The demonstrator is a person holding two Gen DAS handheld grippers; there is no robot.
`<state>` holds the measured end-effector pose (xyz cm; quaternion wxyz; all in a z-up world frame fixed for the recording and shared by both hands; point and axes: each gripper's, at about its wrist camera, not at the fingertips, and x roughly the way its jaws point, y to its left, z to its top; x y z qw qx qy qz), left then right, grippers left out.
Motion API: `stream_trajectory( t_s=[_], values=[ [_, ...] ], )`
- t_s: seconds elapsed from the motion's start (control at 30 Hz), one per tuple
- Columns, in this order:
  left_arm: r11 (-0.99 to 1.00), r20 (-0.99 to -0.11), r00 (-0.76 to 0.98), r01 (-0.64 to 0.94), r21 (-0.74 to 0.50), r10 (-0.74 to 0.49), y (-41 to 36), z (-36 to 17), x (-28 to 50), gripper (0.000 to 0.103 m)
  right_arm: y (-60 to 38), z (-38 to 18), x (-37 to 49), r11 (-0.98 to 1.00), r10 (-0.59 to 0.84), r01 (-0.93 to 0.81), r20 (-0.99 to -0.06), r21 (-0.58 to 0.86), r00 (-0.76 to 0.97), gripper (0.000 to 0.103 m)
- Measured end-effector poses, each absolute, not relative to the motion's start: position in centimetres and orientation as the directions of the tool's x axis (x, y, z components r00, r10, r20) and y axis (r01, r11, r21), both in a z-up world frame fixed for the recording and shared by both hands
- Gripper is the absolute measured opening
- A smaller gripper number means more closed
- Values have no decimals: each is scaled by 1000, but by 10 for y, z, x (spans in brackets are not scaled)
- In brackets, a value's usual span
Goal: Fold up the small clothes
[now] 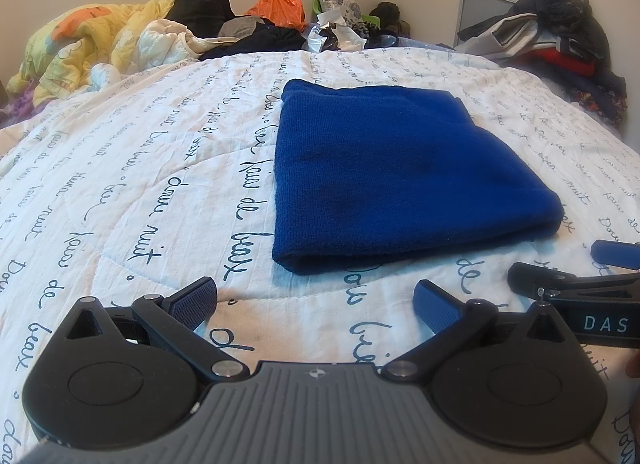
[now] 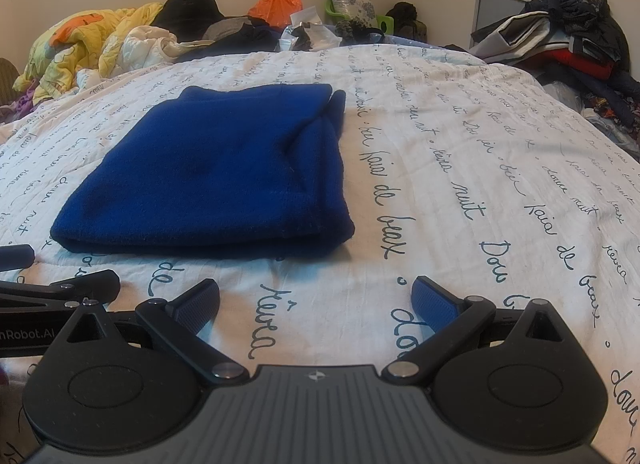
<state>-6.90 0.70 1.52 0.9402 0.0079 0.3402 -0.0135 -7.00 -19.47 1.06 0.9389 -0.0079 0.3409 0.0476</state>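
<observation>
Both the left gripper (image 1: 316, 302) and right gripper (image 2: 316, 300) hover wide apart and empty just short of the folded blue garment (image 2: 216, 172) lying on the script-printed bedspread (image 2: 460, 192).

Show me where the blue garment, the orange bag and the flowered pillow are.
blue garment (image 1: 400, 168), left wrist view, middle of its top layer.
orange bag (image 2: 276, 4), right wrist view, its front.
flowered pillow (image 2: 354, 0), right wrist view, its face.
</observation>
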Motion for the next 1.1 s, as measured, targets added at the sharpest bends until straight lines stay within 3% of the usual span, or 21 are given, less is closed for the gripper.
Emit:
stream_trajectory(
  t_s=[0.53,1.1],
  values=[
    [1000,-705,710,-5,7,8,3,23,-64,103,-195,14,-70,995,88,-103,-652,16,753,103],
    [1000,-709,705,-25,7,22,0,24,-64,103,-197,13,-66,993,98,-115,-659,17,745,103]
  ],
)
